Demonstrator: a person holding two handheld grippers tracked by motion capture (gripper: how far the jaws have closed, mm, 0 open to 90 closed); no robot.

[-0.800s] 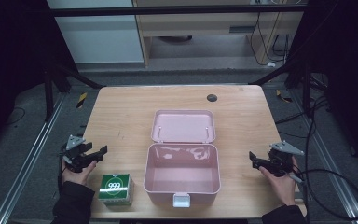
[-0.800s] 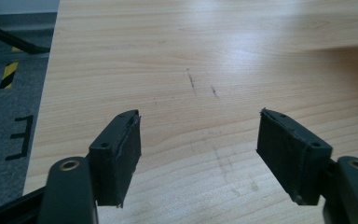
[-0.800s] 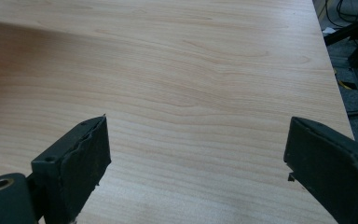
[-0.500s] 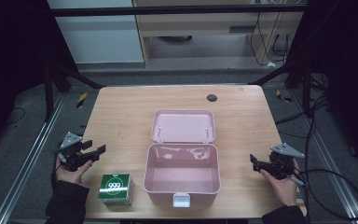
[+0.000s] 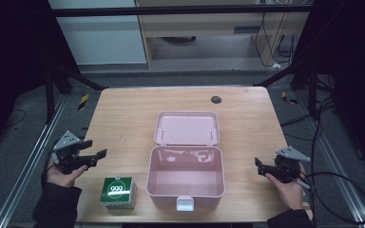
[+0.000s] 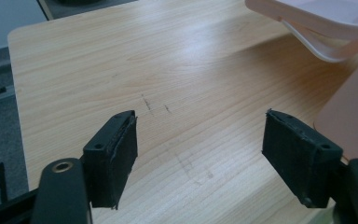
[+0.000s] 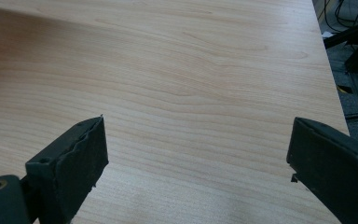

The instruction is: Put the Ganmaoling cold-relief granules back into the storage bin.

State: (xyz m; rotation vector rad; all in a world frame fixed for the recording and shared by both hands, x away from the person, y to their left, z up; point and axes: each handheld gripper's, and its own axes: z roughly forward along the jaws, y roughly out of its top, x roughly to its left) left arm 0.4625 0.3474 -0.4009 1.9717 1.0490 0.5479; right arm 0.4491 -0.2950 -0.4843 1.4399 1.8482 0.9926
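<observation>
A wooden table point(image 5: 123, 118) is seen from above, and a pink plastic box point(image 5: 185, 176) is placed near the middle of its near edge. The box's lid point(image 5: 186, 128) is thrown back and lies open behind the box, towards the middle of the table. Nothing is seen inside the box. A white latch point(image 5: 184, 204) is fitted to the box's near wall. A small green carton point(image 5: 118, 192) printed with "999" is set near the near left corner, just beside the box but apart from it. A dark round mark point(image 5: 216, 99) is seen close to the far edge, right of centre.

The left gripper point(image 5: 94, 155) is held in the person's left hand point(image 5: 62, 172) at the left edge of the table, just behind the green carton, and is pointed towards the box. In the left gripper view its jaws are held wide apart over bare wood, with nothing between them, and the pink lid's corner point(image 6: 326, 23) is seen at the upper right.

The right gripper point(image 5: 260, 167) is held in the right hand point(image 5: 287, 189) at the right edge, near the near right corner, and is pointed towards the box. In the right gripper view its jaws are spread wide and nothing is gripped.
</observation>
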